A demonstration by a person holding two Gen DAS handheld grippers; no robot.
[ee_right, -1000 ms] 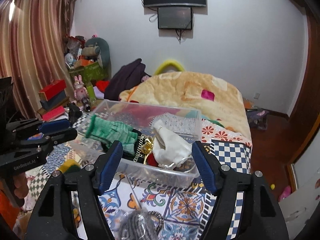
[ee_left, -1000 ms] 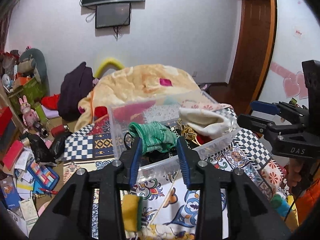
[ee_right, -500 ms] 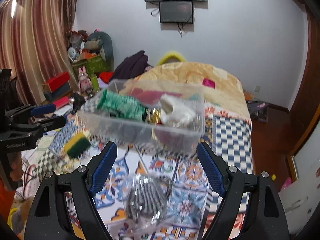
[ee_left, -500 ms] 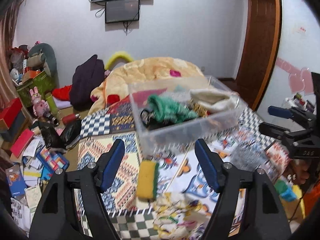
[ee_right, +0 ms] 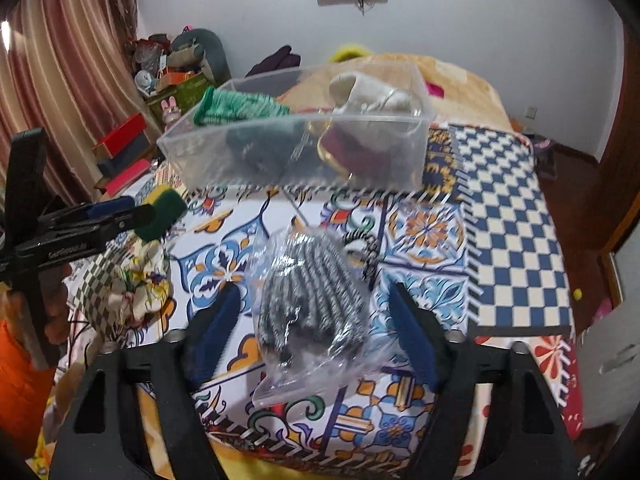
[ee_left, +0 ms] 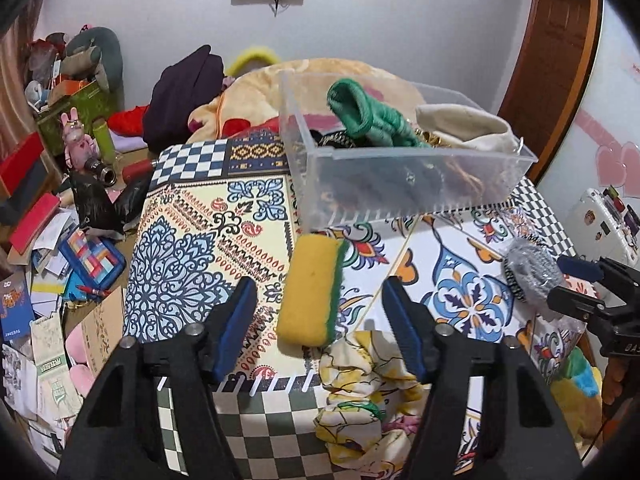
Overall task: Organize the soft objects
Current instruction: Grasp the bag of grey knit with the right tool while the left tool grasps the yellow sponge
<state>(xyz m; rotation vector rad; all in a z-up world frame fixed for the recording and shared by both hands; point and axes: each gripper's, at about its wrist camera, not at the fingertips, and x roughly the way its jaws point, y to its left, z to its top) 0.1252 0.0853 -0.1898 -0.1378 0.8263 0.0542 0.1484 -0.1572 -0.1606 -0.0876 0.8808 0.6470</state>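
Observation:
A yellow and green sponge (ee_left: 311,289) lies on the patterned cloth, between the open jaws of my left gripper (ee_left: 320,320). My right gripper (ee_right: 316,332) is open around a black-and-white knit item in a clear plastic bag (ee_right: 308,300); the bag also shows in the left wrist view (ee_left: 532,272). A clear plastic bin (ee_left: 400,176) behind holds a green knit piece (ee_left: 368,118), a cream cloth (ee_left: 464,128) and dark items; the bin also shows in the right wrist view (ee_right: 296,156). A floral fabric bundle (ee_left: 368,392) lies by the sponge.
The patterned tablecloth (ee_left: 192,248) covers the surface; its near edge is a checkered border. A beige blanket (ee_left: 256,92) and dark clothing (ee_left: 184,92) lie behind. Clutter of books, boxes and toys fills the floor at left (ee_left: 60,240). A wooden door (ee_left: 548,60) stands at right.
Both grippers have drawn back from the bin and lowered. The left, nearly shut a second ago, has opened and now frames the sponge; the right now frames the bagged knit item.

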